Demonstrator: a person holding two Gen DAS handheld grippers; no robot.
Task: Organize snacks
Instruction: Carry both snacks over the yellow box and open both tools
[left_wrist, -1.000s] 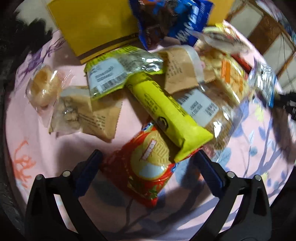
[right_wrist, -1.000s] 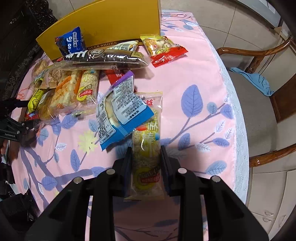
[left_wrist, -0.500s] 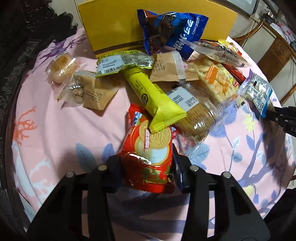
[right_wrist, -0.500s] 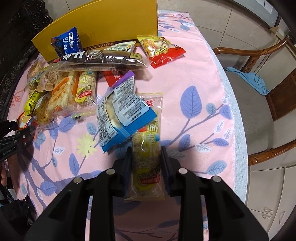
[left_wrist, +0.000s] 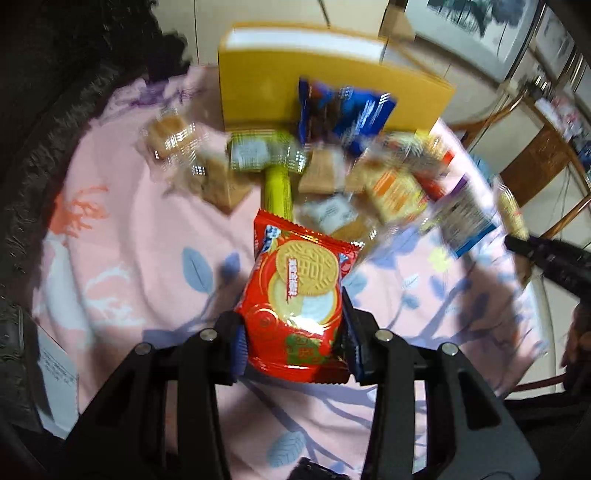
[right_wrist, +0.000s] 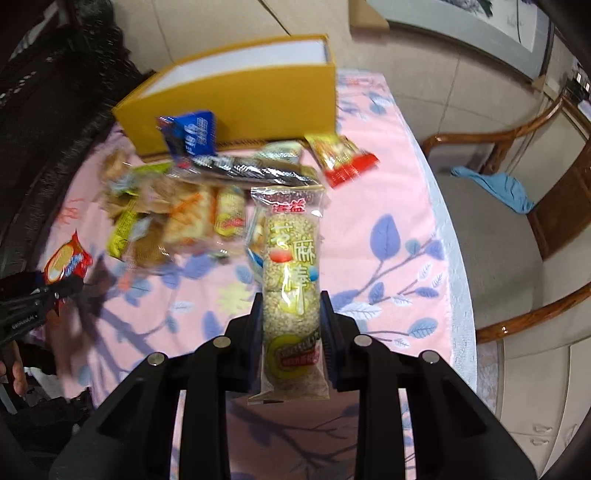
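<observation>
The left tool (left_wrist: 291, 343) pinches the red biscuit packet (left_wrist: 299, 295) at its lower half, one finger on each side, and holds it lifted above the pink tabletop (left_wrist: 147, 258); the packet stands almost upright and leans a little to the left. Behind it, toward the far edge, lies the loose pile: a yellow bar (left_wrist: 277, 190), a green-silver packet (left_wrist: 266, 151), a blue packet (left_wrist: 351, 114) leaning on the yellow box (left_wrist: 258, 85). The box stands at the far edge, and its open top shows a white inner wall; I judge it is the place for the snacks, though this is only a guess from the task.

The right tool (right_wrist: 291, 325) is pressed onto the sesame stick packet (right_wrist: 291, 280), gripping it by the lower middle, also lifted clear of the cloth; the long packet points away, toward the box (right_wrist: 240, 96). A red-yellow packet (right_wrist: 341, 158) lies alone near the right front corner of the box.

To do this step well: carry both packets high enough to pass over the pile without catching the wrappers; keep the two tools well apart so they do not meet above the box; bring each packet over the opening before loosening the grip; the long stick should go in lengthwise along the box. The wrappers are slippery and full of air, so the squeeze should stay firm but not crush the biscuits.
</observation>
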